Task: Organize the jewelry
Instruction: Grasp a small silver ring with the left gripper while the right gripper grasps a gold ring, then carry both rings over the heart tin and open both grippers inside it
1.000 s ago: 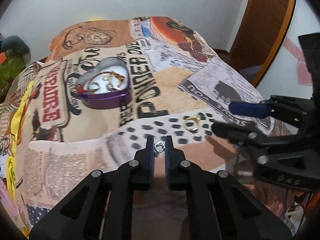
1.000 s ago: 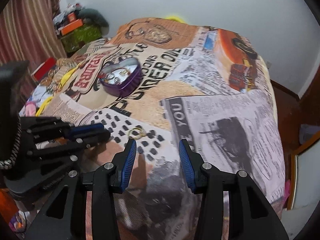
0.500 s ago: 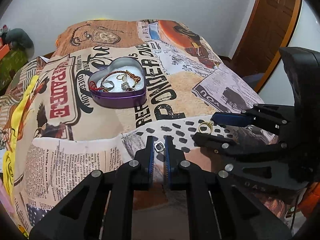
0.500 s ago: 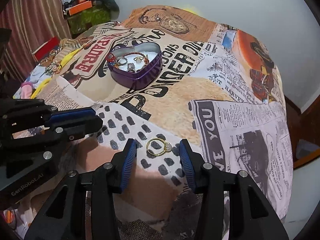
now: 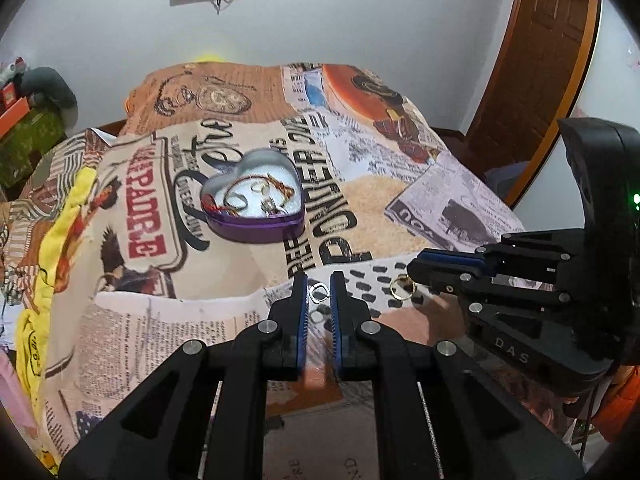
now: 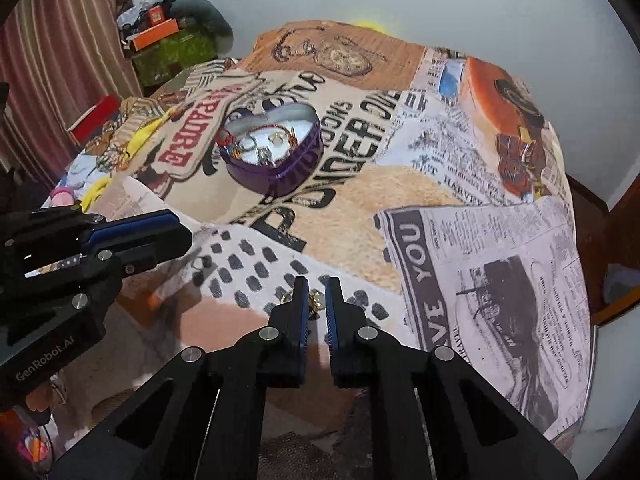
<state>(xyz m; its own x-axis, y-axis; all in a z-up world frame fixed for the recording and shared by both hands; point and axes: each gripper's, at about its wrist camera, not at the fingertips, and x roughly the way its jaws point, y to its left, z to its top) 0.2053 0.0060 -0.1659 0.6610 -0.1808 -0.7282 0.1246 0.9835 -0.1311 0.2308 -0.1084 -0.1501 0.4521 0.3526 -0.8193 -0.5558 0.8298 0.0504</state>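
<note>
Both pairs of jaws are nearly together, each pinching a ring. Between its blue pads the left gripper (image 5: 319, 289) holds a small silver ring (image 5: 319, 293) at the very tips, raised just above the spotted part of the blanket (image 5: 248, 344). The right gripper (image 6: 316, 294) has just been closing, and its jaws now clamp a gold ring (image 6: 316, 299); in the left wrist view that ring (image 5: 402, 286) shows at the tip of the right gripper (image 5: 416, 274), low over the black spots. Whether it is off the cloth I cannot tell. Well beyond both grippers, a purple heart tin (image 5: 256, 228) sits open on the blanket beside the large black lettering. Inside it lie a red-and-gold cord bracelet (image 5: 276, 185) and a few rings. In the right wrist view the tin (image 6: 276, 172) lies up and left of the fingertips.
</note>
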